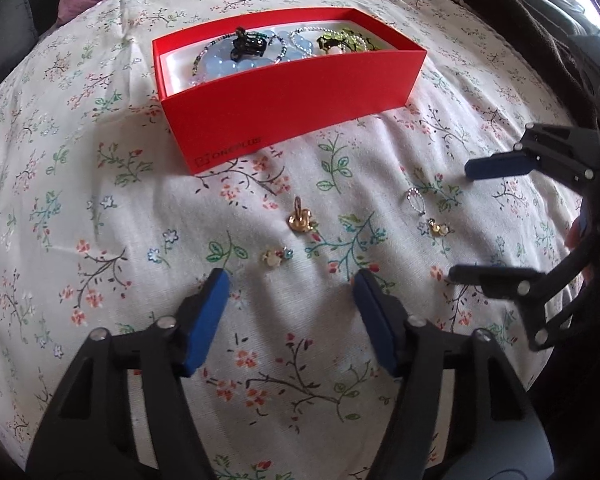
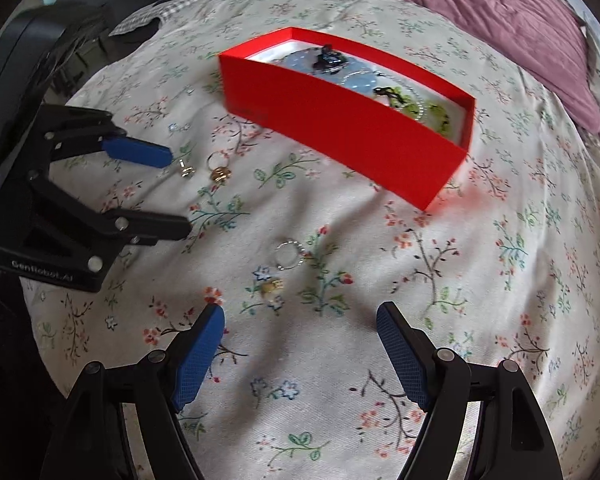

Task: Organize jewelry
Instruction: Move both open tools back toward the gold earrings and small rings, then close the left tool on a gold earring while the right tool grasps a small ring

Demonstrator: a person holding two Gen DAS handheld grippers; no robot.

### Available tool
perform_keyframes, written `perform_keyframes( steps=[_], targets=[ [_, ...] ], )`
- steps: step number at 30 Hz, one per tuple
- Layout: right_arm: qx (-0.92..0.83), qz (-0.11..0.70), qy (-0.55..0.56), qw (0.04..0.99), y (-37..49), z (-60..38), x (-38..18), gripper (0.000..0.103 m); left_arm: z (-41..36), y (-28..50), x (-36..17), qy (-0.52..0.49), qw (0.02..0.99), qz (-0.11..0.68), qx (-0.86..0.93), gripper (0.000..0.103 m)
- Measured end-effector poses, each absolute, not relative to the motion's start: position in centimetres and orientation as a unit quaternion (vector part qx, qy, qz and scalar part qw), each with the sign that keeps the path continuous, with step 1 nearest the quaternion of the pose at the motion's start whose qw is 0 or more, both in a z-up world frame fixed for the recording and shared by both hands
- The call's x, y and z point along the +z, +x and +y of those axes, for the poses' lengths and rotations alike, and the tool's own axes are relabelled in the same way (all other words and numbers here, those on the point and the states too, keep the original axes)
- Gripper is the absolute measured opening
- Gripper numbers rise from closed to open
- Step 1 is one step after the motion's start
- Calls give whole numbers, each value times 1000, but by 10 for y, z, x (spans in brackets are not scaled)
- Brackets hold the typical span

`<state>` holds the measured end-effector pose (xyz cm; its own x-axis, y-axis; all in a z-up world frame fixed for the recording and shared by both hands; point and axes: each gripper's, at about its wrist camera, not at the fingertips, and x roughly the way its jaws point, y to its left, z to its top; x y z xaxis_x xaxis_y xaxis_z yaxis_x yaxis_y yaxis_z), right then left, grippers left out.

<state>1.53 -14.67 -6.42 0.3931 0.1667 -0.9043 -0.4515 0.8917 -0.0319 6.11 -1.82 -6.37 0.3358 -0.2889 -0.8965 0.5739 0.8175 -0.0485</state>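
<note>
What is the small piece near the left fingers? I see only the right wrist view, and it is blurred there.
Observer: A floral stud, white and blue petals, lying just ahead of the left gripper, untouched.
Operator: Is there writing on the red box?
Observer: Yes, it reads ONEPLUS on its long wall.
Operator: And behind that wall?
Observer: A dark beaded strand curves there.
</note>
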Motion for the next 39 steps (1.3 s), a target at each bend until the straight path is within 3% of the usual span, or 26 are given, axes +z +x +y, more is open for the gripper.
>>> perform_keyframes(
  steps=[4,13,21,32,39],
  targets=[
    [192,519,-129,823,14,-143,-70,80,-19,62,-64,131,808,505,-276,47],
    [195,508,-122,830,16,-142,-74,80,-19,69,-65,130,811,503,-270,29],
    [193,508,-126,830,14,-141,-74,78,-20,69,-65,135,812,503,-265,24],
    [166,517,-111,832,20,-141,-71,49,-24,67,-65,134,813,504,-259,14],
    [183,518,-107,828,20,-135,-70,22,-25,65,-65,136,812,506,-258,10]
  ],
)
